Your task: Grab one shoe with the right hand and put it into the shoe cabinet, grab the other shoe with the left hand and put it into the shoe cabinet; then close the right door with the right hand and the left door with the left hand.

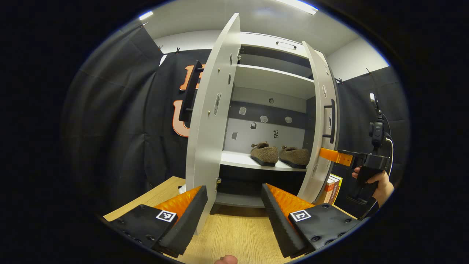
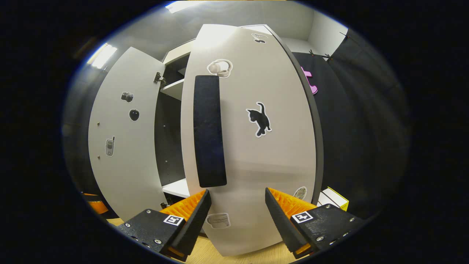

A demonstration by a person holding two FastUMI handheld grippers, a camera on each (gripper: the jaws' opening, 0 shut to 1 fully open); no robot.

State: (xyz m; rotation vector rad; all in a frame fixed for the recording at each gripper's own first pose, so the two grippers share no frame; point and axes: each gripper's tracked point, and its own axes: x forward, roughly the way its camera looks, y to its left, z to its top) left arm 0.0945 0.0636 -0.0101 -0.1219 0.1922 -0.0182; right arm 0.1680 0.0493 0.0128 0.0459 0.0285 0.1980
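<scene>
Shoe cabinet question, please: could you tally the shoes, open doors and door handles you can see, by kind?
Shoes: 2, one beside the other
Open doors: 2, left door and right door
Door handles: 2, left handle and right handle
Total: 6

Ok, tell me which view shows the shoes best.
The left gripper view: it looks between the open doors at both shoes side by side on a cabinet shelf. In the right gripper view, the right door blocks that part of the shelf.
</scene>
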